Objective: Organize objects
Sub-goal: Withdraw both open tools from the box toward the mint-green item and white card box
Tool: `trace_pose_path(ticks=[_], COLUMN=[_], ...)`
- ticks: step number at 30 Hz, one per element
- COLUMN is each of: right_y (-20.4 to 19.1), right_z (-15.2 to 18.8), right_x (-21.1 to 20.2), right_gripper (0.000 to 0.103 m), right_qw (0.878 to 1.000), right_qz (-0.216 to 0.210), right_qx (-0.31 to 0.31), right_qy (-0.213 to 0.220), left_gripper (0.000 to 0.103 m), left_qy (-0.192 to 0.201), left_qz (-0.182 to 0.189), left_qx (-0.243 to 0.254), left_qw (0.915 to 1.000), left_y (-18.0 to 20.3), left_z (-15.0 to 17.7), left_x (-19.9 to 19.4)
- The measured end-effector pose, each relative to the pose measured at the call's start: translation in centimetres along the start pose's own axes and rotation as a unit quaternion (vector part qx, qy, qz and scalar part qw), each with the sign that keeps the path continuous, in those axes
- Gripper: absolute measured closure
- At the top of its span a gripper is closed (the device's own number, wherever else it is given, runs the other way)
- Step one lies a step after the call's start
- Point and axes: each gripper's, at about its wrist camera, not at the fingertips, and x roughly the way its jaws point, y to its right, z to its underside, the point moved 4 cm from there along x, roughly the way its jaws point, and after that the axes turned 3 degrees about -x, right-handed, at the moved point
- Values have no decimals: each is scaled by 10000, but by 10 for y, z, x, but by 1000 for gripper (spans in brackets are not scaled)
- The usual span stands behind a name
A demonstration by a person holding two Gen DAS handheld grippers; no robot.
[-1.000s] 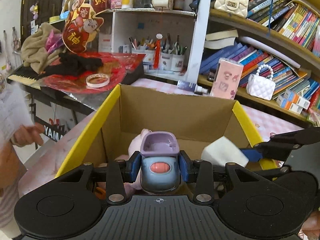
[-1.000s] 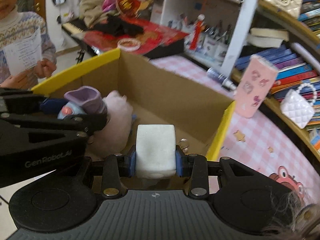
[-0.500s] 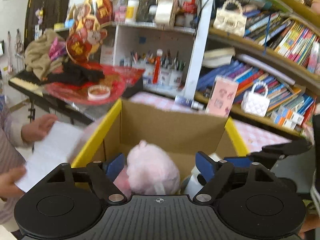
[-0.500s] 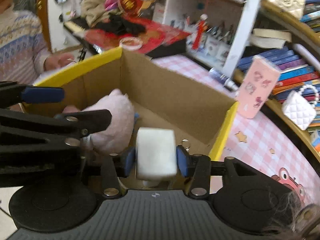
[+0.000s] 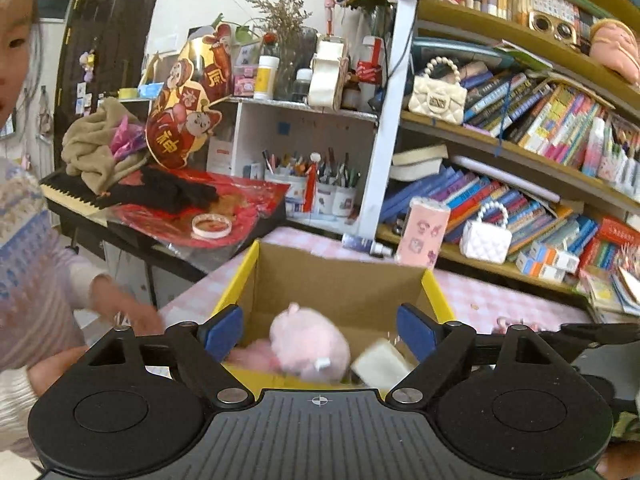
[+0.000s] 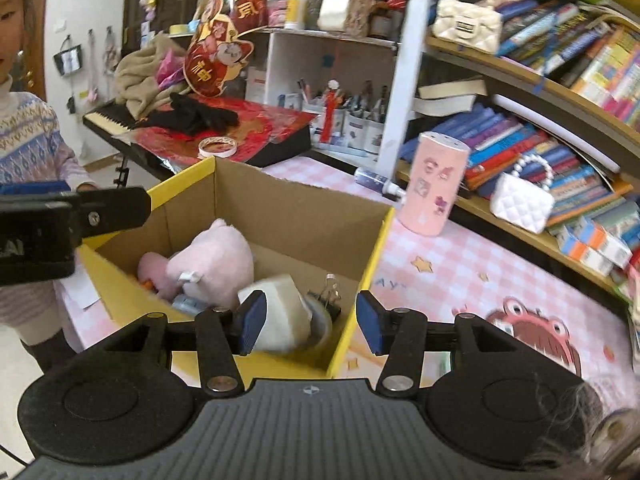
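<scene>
- My left claw (image 5: 320, 330) stands wide over the near rim of the cardboard box (image 5: 340, 280), nothing between its blue pads (image 5: 224, 330); its jaws have just been opening.
- My right claw (image 6: 311, 318) is parted about halfway, pads clear of everything; it hangs over the box's near right corner. Its jaws have just been opening as well, though they have hardly widened in the last instant.
- The box has yellow outer walls (image 6: 104, 280) and sits on a pink checked tablecloth (image 6: 460, 256).
- Inside the box: pink plush toy (image 6: 216, 264) on the left side, lying against the near wall.
- White foam block (image 6: 280, 312) lies tilted in the box's near right part, just right of the plush, blurred, touching neither claw as far as I can tell.
- A black binder clip (image 6: 330, 296) lies beside the block, near the right wall.
- Pink cup with stickers (image 6: 436, 188) stands upright on the cloth, just past the box's far right corner.
- A white quilted purse (image 6: 522, 200) sits on the low shelf to the right of the cup.
- A person in a patterned sweater (image 5: 28, 264) stands at the left, near the box.
</scene>
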Motion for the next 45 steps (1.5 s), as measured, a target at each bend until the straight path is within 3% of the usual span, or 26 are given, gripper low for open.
trace_pose_path(ticks=[9, 17, 24, 36, 45], right_y=[-28, -45, -47, -31, 8], right_z=[47, 90, 120, 163, 187], right_x=[-40, -69, -95, -146, -172], right_gripper=[56, 55, 54, 50, 48], right_qw=[9990, 9965, 9922, 9804, 9630], right_qz=[52, 467, 662, 1267, 1915], right_qx=[323, 339, 753, 1210, 1614], right_qy=[-318, -599, -742, -897, -996], left_gripper=[17, 17, 17, 16, 16], left_qy=[-451, -822, -1059, -1243, -1354], left_qz=[49, -68, -33, 691, 1395], left_qx=[41, 374, 651, 885, 1262], left_qw=[9990, 9959, 9922, 9859, 9728], left_y=[-8, -5, 0, 32, 85], left_z=[43, 81, 102, 126, 135], left_x=[-37, -66, -87, -105, -97])
